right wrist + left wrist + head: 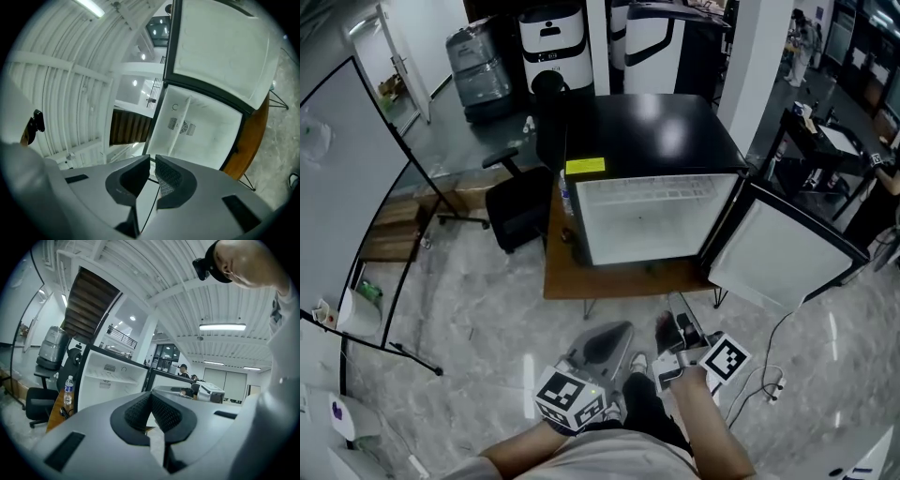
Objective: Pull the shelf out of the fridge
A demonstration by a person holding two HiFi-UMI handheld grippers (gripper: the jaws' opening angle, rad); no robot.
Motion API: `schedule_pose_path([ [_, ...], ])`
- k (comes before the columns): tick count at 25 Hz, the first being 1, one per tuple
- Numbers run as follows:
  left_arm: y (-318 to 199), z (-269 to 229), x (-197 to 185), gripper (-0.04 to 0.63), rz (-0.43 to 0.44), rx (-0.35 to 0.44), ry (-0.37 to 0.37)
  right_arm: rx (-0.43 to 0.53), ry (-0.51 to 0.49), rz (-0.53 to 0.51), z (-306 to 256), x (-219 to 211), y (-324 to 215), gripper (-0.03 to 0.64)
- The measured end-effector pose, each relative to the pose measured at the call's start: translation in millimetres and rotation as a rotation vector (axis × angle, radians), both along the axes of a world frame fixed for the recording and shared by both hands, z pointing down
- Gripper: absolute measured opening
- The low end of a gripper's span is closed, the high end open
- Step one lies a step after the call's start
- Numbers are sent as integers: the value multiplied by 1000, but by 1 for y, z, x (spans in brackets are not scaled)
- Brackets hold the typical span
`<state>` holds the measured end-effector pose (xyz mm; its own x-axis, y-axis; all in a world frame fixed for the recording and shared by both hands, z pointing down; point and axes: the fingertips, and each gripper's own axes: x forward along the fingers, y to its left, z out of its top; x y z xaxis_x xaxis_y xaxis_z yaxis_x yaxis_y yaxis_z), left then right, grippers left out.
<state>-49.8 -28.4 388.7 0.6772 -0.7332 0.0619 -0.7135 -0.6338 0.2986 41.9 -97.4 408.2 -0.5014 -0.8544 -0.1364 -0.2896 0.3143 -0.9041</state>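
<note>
At the bottom centre of the head view, both grippers sit close to the person's body, pointing up the frame toward the fridge. The left gripper (607, 345) has its jaws pressed together at the tips with nothing between them. The right gripper (673, 328) has its jaws all but together, with only a thin slit between them, and is also empty. Beyond them, mid-frame, a low wooden table (609, 281) carries the black fridge (647, 127), its door (780, 251) swung open to the right. The shelf (112, 378) lies across the white interior of the fridge, well apart from both pairs of jaws. A bottle (68, 390) stands on the table left of the fridge, and 1 black chair (517, 211) sits further left
</note>
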Motion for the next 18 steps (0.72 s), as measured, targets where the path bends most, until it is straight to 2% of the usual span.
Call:
schedule_pose_path([
  [11, -117, 2, 19, 5, -79, -8, -43, -120, -77, -14, 41, 11, -166, 18],
  [18, -167, 11, 23, 5, -105, -45, -55, -166, -112, -19, 63, 6, -235, 18],
])
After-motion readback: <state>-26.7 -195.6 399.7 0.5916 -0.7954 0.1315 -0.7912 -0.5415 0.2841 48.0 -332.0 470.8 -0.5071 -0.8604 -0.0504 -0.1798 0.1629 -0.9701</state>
